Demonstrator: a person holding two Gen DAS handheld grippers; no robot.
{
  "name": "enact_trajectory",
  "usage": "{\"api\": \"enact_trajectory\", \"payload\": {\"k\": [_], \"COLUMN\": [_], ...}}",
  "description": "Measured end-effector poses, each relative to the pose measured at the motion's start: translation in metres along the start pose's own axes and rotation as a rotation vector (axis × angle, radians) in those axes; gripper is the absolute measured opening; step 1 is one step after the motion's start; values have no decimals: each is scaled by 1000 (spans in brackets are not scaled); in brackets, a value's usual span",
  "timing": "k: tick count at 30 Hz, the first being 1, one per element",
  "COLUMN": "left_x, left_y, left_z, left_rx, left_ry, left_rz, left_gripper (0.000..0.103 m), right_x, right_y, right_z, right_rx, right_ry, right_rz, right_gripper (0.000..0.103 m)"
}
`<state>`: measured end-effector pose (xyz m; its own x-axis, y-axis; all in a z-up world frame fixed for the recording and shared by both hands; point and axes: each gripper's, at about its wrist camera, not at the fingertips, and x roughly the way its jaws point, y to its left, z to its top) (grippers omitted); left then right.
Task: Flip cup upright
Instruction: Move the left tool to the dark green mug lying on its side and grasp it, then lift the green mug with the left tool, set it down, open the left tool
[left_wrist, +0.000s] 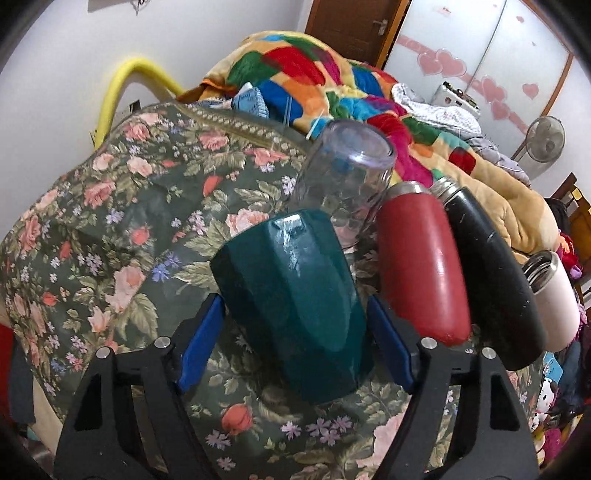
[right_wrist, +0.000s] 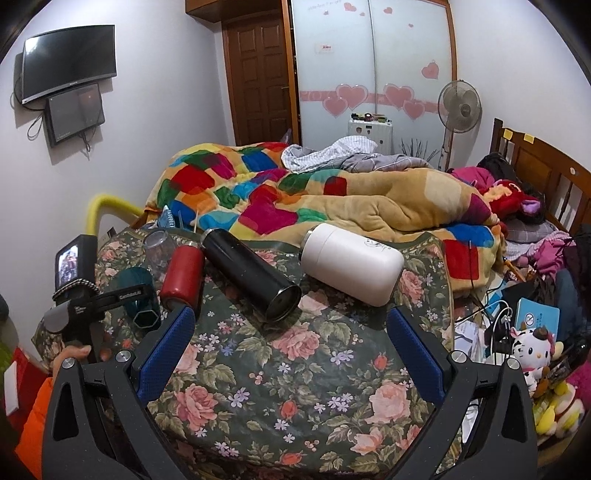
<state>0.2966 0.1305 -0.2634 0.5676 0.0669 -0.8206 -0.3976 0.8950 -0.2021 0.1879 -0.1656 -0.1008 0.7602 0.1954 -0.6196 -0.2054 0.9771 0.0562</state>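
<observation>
Two blue-padded jaws of my left gripper (left_wrist: 295, 347) stand spread either side of the dark teal faceted plastic cup (left_wrist: 295, 302), which lies tipped on the floral-cloth surface (left_wrist: 110, 221), its closed base pointing away from me, just beside the red metal flask (left_wrist: 421, 266) and in front of the clear glass tumbler (left_wrist: 343, 177). I judge I should close squarely on the flat facets at mid-body, then lift clear before rotating, so the cup does not knock the flask. My right gripper (right_wrist: 291, 354) hangs wide open, nothing between its pads, near the black flask (right_wrist: 251, 273)
</observation>
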Motion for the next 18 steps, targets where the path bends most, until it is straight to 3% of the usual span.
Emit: {"api": "enact_trajectory", "payload": {"k": [8,18], "left_x": [25,10], "left_y": [3,5], "left_z": [1,-13], "left_rx": [-22,32], "left_ry": [47,5], "left_rz": [1,54], "left_gripper": [77,71], "right_x": [-1,-13], "right_y": [6,15], "right_z": [1,-2], "right_rx": [-13,-44], "right_ry": [1,-19], "right_rz": [12,16], "right_gripper": [103,103]}}
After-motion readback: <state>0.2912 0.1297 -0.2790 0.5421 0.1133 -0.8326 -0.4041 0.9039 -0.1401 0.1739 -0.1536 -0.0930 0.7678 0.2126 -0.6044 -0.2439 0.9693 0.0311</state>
